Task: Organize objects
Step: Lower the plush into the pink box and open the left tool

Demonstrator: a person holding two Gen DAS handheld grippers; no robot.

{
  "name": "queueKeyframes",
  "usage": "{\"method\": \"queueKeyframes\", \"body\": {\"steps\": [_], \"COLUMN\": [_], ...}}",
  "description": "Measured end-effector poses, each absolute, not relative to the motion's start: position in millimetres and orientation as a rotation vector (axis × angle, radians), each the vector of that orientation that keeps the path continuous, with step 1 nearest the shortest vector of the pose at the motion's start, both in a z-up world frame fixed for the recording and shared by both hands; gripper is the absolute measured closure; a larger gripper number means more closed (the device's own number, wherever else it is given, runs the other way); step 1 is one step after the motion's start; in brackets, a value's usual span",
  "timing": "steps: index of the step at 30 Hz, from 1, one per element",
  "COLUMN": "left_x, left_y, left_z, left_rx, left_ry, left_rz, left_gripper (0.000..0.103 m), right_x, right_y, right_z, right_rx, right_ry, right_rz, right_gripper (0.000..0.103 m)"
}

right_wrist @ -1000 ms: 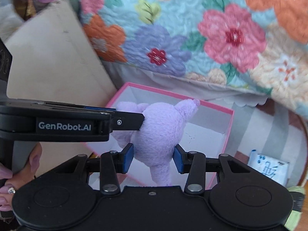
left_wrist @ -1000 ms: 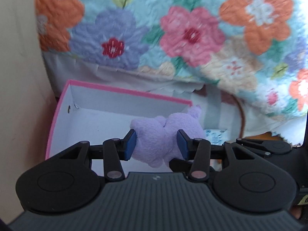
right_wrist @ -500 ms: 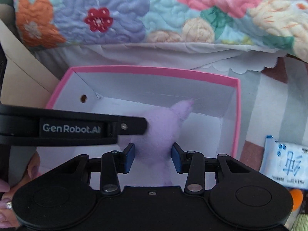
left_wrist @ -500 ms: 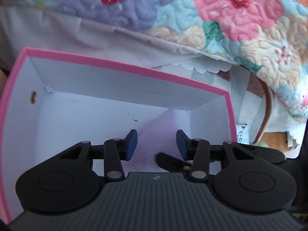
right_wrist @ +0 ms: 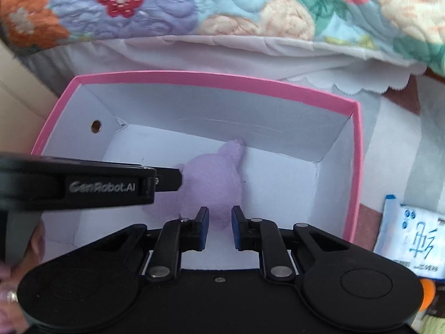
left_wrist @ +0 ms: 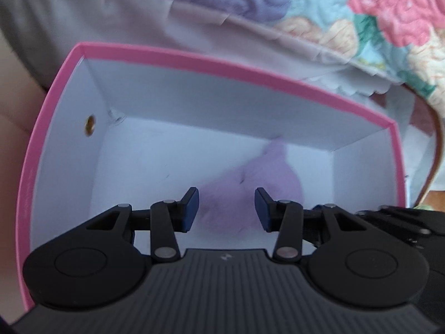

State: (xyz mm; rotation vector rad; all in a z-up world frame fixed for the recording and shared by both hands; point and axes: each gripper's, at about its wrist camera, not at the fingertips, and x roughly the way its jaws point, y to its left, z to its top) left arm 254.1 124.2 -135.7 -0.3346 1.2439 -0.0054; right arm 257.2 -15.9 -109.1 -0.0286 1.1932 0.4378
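A purple plush toy [right_wrist: 214,178] lies on the floor of a pink-rimmed white box [right_wrist: 217,82], its ear against the far wall. It shows blurred in the left wrist view [left_wrist: 250,189], inside the same box [left_wrist: 194,59]. My left gripper [left_wrist: 226,210] hangs over the box with its jaws apart, the plush below and beyond them. My right gripper [right_wrist: 219,228] has its jaws parted just in front of the plush, nothing between the pads. The left gripper's finger [right_wrist: 167,179] reaches in from the left and touches the plush's side.
A floral quilt [right_wrist: 222,8] with a white skirt hangs behind the box. A white and blue tissue pack [right_wrist: 408,239] lies on the striped cloth to the right. A beige panel [right_wrist: 19,97] stands at the left.
Both grippers lowered the plush into the box and opened. The plush now rests on the box floor, free of both grippers. The box looms larger in both views.
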Motion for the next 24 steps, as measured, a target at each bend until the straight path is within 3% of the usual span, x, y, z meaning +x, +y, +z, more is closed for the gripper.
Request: {"method": "queueKeyframes", "body": {"steps": [2, 6, 14, 24], "left_x": [255, 256, 267, 274], "left_y": [121, 110, 93, 72], "left_z": [-139, -141, -150, -139], "left_rx": [-0.315, -0.318, -0.383, -0.247], "left_ry": [1.292, 1.281, 1.262, 1.177], "left_rz": [0.008, 0.012, -0.04, -0.162], "left_gripper": [0.052, 0.051, 0.059, 0.06], "right_x": [251, 250, 239, 231], "right_y": [-19, -24, -29, -44], "right_z": [-106, -111, -97, -94], "right_rx": [-0.02, -0.04, -0.128, -0.156], "right_ry": [1.185, 1.203, 1.111, 1.065], "right_rz": [0.498, 0.56, 0.545, 0.507], "right_gripper": [0.077, 0.075, 0.078, 0.081]}}
